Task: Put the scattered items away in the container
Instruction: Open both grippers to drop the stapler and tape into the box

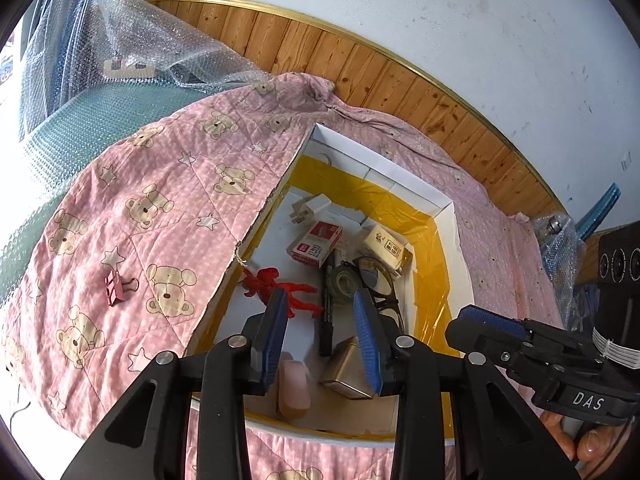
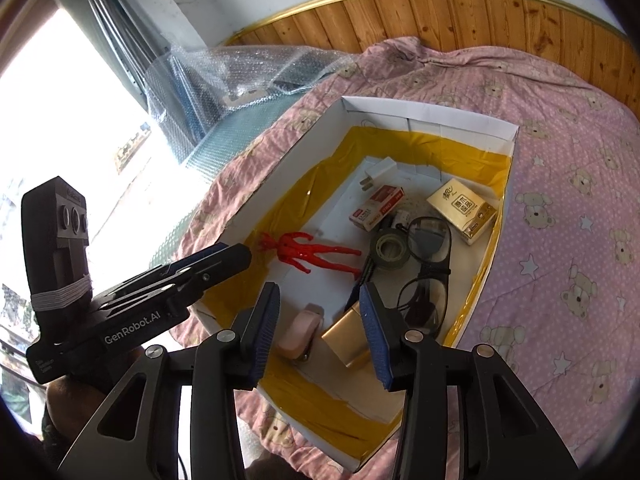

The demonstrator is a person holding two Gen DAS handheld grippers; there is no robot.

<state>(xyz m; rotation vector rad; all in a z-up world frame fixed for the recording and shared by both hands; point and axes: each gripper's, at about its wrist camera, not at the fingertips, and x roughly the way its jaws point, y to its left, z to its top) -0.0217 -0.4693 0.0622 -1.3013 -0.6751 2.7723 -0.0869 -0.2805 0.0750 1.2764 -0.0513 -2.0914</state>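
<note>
Left gripper (image 1: 322,312), right gripper (image 2: 318,314) — jaws apart, empty; box (image 2: 428,114) near end hidden — glasses (image 2: 430,264) half-covered.

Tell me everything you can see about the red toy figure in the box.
The red toy figure is a small human-shaped figure in one bright red colour, apparently moulded plastic. It lies flat on the white floor of the box, arms and legs spread, head toward the yellow-taped left wall and legs pointing toward the roll of tape. One foot reaches close to a dark pen; whether they touch is unclear. No gripper holds it.
</note>
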